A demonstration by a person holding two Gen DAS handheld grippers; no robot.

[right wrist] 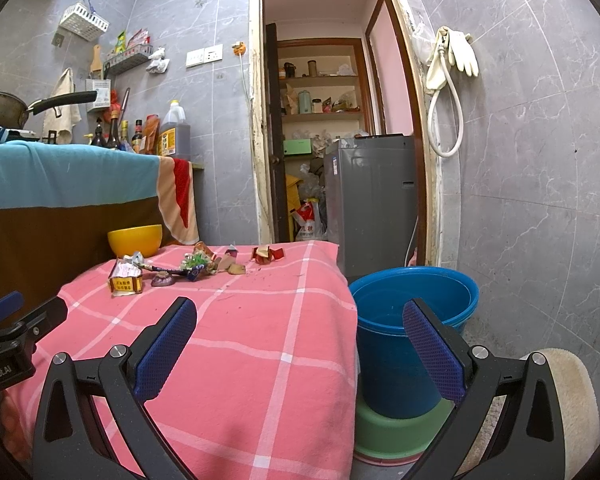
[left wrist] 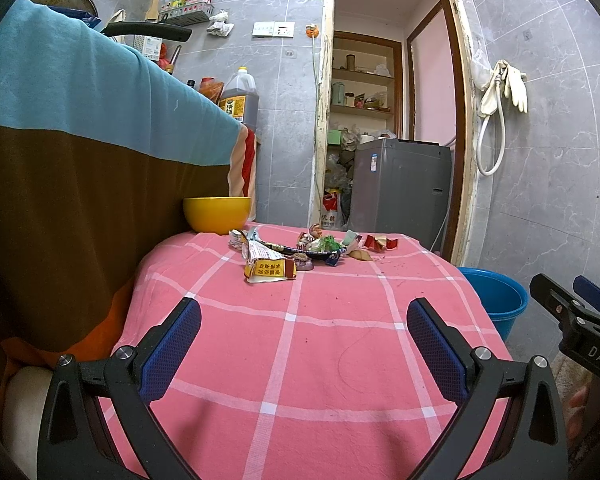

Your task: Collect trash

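on pink cloth [left wrist: 320,340]: 1 trash pile [left wrist: 300,250], 1 yellow bowl [left wrist: 217,215]; both tongs, left [left wrist: 304,338] & right [right wrist: 300,336], spread, empty.

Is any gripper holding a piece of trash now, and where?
Nothing is held: left gripper and right gripper are both open, far from the trash.

The print on the torn yellow packet [left wrist: 270,270] is too small to read (both views), and the table hides part of the blue bucket [left wrist: 500,300].
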